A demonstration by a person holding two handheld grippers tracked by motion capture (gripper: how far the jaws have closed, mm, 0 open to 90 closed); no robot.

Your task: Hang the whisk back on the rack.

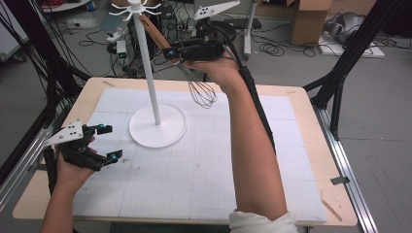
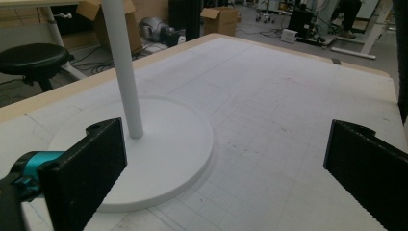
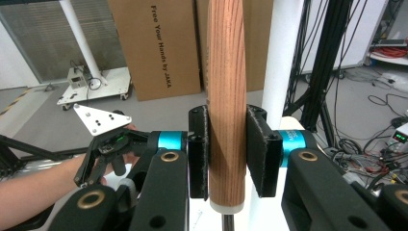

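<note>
Whisk held high in our right claw, pinched by its wooden handle, which slants toward eleven o'clock at the stand top; left claw idles spread below.

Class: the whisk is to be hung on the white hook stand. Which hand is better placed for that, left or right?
Right. The right gripper clamps the whisk by its wooden handle, raised beside the stand. The left gripper is open and low.
</note>
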